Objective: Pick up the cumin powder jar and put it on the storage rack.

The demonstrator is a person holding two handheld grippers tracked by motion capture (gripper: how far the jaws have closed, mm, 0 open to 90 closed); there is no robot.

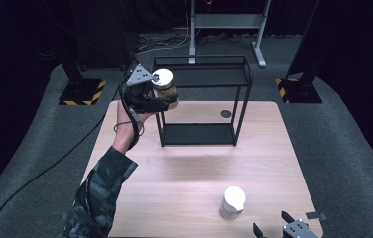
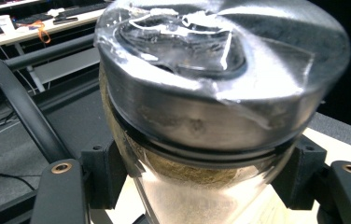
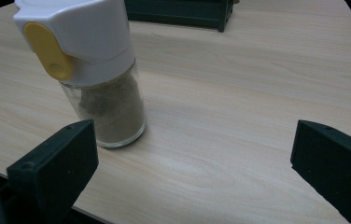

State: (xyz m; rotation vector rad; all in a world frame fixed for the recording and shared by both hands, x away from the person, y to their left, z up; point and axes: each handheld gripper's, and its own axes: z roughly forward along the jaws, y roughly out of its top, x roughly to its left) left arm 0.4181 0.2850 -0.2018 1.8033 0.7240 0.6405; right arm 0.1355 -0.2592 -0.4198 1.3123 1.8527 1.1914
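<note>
Dim surroundings, lit tabletop, perhaps blurred close-up

Light wood table (image 1: 184, 173) on grey carpet (image 1: 353, 163), dark surroundings. Beyond the table: metal desk frame (image 1: 226, 22), loose cables (image 1: 167, 42) at its foot. Hazard-striped black bases (image 1: 81, 92) flank the table's far corners.

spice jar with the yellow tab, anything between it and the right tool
Nothing visible does. The spice jar stands upright on bare table just ahead of the open right tool, nearer its left jaw, not yet between the jaws.
</note>
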